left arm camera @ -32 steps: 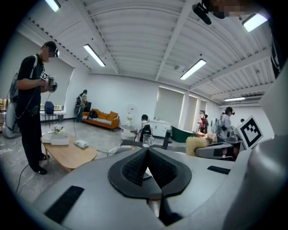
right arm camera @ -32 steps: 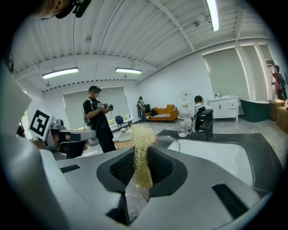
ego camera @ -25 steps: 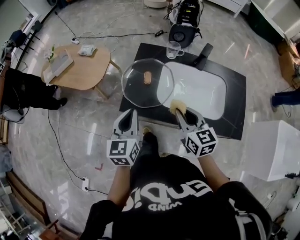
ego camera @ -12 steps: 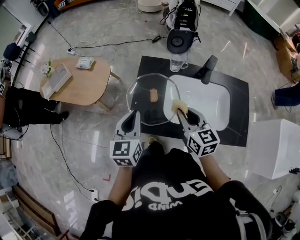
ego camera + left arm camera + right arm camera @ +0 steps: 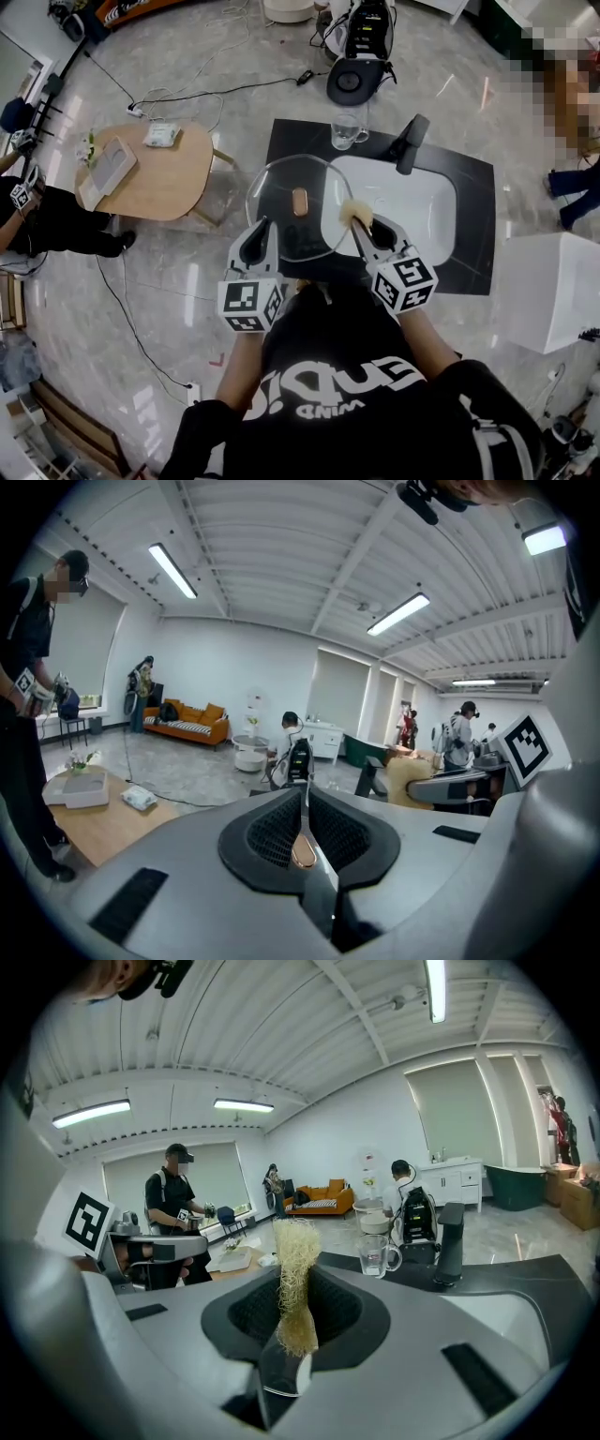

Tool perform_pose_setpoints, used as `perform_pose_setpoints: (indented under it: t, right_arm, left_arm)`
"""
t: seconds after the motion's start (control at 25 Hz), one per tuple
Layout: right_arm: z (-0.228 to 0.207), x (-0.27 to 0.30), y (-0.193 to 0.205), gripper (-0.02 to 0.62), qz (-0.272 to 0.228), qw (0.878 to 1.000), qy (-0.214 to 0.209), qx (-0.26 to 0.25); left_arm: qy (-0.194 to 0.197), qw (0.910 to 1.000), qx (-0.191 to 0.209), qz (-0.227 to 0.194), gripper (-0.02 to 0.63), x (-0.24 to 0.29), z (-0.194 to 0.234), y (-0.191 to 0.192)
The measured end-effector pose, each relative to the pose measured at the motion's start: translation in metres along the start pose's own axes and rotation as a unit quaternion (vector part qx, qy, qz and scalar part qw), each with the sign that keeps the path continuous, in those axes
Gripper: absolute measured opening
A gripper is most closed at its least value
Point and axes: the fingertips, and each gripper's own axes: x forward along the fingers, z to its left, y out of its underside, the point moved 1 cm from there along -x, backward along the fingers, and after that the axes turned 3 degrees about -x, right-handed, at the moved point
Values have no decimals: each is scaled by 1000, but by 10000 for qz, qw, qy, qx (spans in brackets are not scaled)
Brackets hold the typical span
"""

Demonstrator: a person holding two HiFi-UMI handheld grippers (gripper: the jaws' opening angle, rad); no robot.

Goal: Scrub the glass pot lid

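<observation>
The glass pot lid (image 5: pixel 281 192), round with a brown knob (image 5: pixel 300 201), hangs over the left part of the black counter. My left gripper (image 5: pixel 260 234) is shut on its near rim. In the left gripper view the lid (image 5: pixel 306 808) shows edge-on between the closed jaws of that gripper (image 5: pixel 307 794). My right gripper (image 5: pixel 362 228) is shut on a yellowish fibre scrubber (image 5: pixel 355 213), which stands right beside the lid's right edge. In the right gripper view the scrubber (image 5: pixel 294 1279) sticks up from between the pads of the right gripper (image 5: pixel 292 1288).
A white sink (image 5: pixel 412 211) is sunk in the black counter (image 5: pixel 473 234), with a black faucet (image 5: pixel 410 142) and a glass mug (image 5: pixel 347 129) at its far side. A wooden table (image 5: pixel 159 169) stands left, a white box (image 5: pixel 553 291) right. Cables and a dark bag (image 5: pixel 361 47) lie beyond.
The person has stepped closer to the sink counter, carrying lid and scrubber along. Both grips look unchanged.
</observation>
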Motion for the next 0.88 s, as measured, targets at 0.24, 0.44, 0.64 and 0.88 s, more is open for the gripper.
perform_pose_setpoints:
  t: [0.24, 0.44, 0.64, 0.88]
  right_arm:
    - [-12, 7, -6, 57, 3, 9998, -197, -83]
    - [-19, 14, -16, 57, -115, 9995, -276, -86]
    - [-35, 14, -22, 57, -232, 9995, -193, -74]
    - [-49, 12, -22, 57, -240, 9996, -112, -9]
  left_arm:
    - [-37, 9996, -194, 215, 215, 19, -4, 1]
    - [-161, 9996, -57, 234, 242, 29, -4, -5]
    - [-196, 9990, 75, 383, 242, 45, -6, 1]
    - [-227, 9966, 207, 769, 242, 71, -4, 28]
